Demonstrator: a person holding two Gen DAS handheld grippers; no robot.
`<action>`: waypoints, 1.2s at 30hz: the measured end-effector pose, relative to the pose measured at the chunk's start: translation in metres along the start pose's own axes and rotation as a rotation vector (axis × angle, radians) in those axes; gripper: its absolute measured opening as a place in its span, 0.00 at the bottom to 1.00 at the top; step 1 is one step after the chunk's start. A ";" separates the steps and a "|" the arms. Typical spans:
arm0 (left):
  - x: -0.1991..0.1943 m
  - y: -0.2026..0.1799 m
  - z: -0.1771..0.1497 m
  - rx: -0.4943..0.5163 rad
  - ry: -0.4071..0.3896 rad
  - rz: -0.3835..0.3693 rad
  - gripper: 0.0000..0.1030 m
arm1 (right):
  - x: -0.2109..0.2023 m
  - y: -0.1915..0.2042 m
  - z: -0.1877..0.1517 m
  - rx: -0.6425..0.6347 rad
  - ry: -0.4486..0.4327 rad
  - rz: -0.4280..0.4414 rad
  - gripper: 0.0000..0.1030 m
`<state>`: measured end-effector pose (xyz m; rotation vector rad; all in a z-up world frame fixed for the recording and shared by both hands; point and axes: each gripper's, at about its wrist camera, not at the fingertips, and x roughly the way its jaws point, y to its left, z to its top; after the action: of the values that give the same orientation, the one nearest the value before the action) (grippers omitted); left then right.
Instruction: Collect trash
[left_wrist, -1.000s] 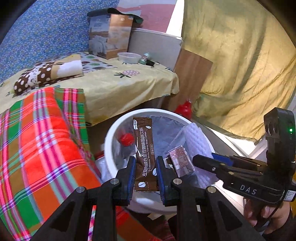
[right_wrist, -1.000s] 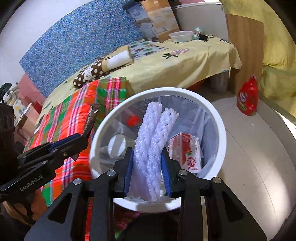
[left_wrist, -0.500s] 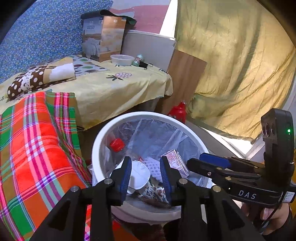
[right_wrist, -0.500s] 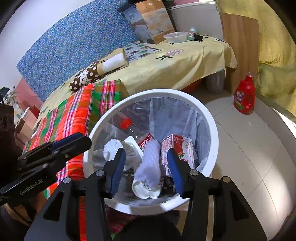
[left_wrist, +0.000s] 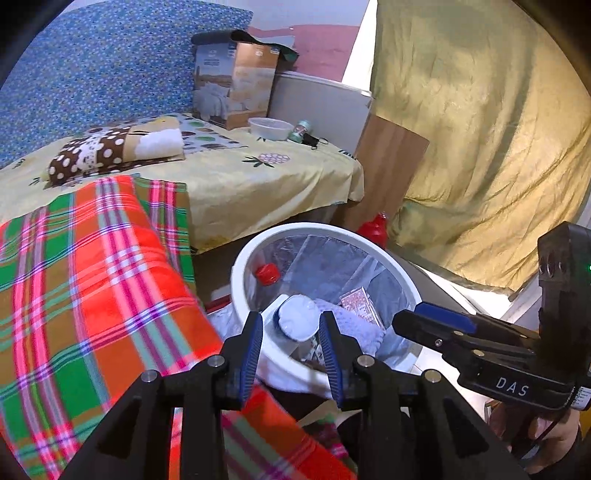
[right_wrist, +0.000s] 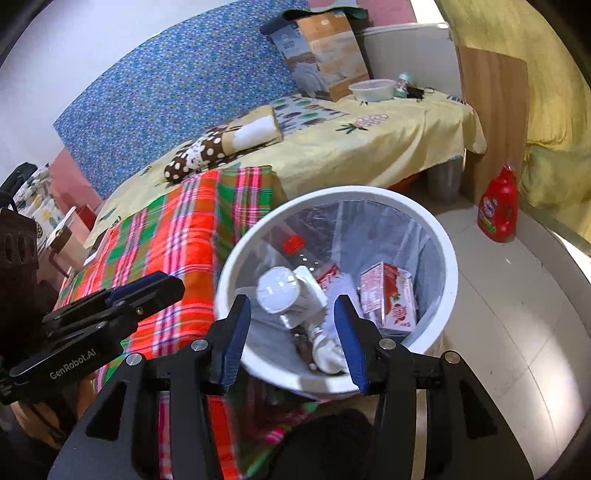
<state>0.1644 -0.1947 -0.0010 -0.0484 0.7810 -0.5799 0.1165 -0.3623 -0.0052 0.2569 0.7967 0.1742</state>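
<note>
While we hold both tools above the white trash bin (right_wrist: 448, 258), the left gripper (left_wrist: 291, 345) and the right gripper (right_wrist: 293, 334) stand spread, nothing between their fingers. Contents of the bin: a white bottle (right_wrist: 286, 293) at its 9 o'clock side, a red-and-white carton (right_wrist: 389, 293) at 3 o'clock, a red cap (right_wrist: 293, 243) at 11 o'clock. Beside the bin at 9 o'clock we list a plaid blanket (right_wrist: 177, 236); at 2 o'clock, well apart, a red detergent bottle (right_wrist: 496, 208).

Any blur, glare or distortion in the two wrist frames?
Left wrist: strong fisheye bend, dark corners, plaid blanket smeared near the bottom edge. Right wrist: same bend, floor washed out at right, trash bin contents fairly sharp.
</note>
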 end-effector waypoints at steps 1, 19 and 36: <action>-0.005 0.001 -0.003 -0.002 -0.003 0.006 0.31 | -0.002 0.003 -0.001 -0.008 -0.004 0.000 0.48; -0.094 0.018 -0.048 -0.070 -0.079 0.147 0.31 | -0.035 0.052 -0.034 -0.140 -0.059 0.039 0.48; -0.121 0.030 -0.074 -0.109 -0.078 0.196 0.31 | -0.046 0.070 -0.048 -0.178 -0.077 0.028 0.48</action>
<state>0.0608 -0.0953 0.0173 -0.0935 0.7311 -0.3471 0.0459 -0.2990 0.0145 0.1058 0.6971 0.2590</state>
